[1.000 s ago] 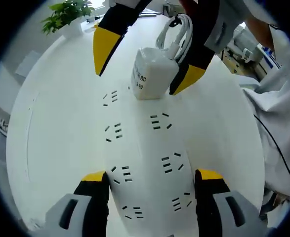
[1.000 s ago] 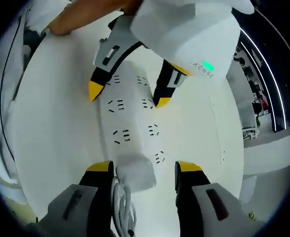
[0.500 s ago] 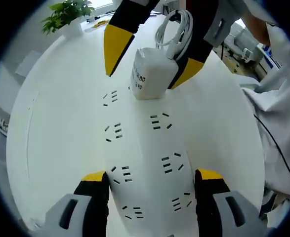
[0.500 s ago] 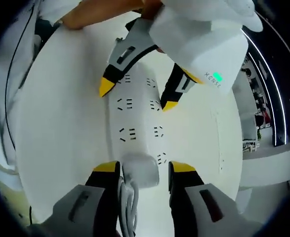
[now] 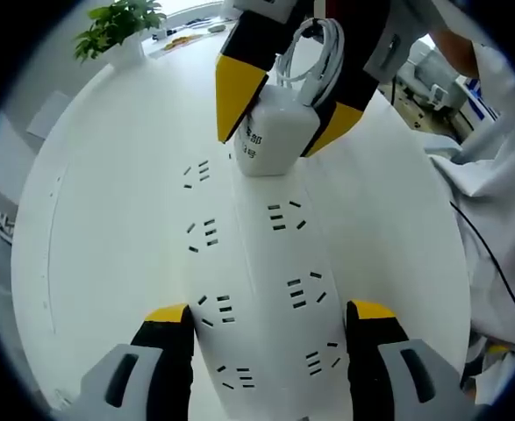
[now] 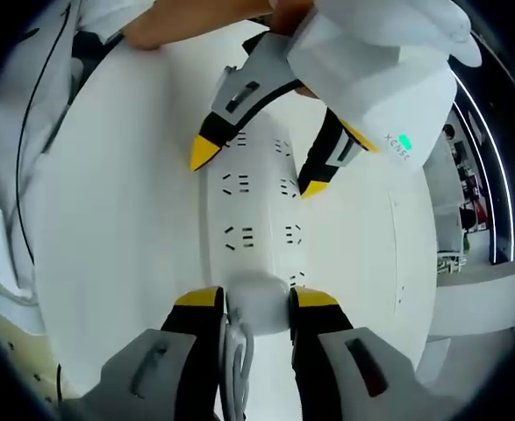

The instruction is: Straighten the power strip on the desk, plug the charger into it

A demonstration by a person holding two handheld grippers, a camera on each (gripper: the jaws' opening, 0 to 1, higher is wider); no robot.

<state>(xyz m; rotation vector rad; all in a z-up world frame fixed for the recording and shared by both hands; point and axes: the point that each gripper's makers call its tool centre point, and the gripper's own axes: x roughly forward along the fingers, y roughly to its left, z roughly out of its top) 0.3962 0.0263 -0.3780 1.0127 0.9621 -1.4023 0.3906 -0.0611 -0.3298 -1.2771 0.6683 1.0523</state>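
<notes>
Currently the white power strip [image 5: 261, 289] lies flat on the white desk [image 5: 108, 175], running between the left gripper's [image 5: 270, 320] spread jaws, which flank it without pinching. At its far end the white charger [image 5: 273, 139] sits in a socket, the right gripper [image 6: 250, 298] clenched on its sides, coiled cable [image 5: 314, 53] behind. A potted plant [image 5: 121, 26] stands at the desk's far edge.

In the left gripper view, upper middle of the frame, the white charger [image 5: 275, 140] bears a small sticker with dark printed characters on the face turned toward the camera; they are too small and blurred to read. In the right gripper view, upper right, the white box [image 6: 375, 96] on the other gripper carries grey lettering beside a green light, ending in "ENSE"; the rest is unclear.
</notes>
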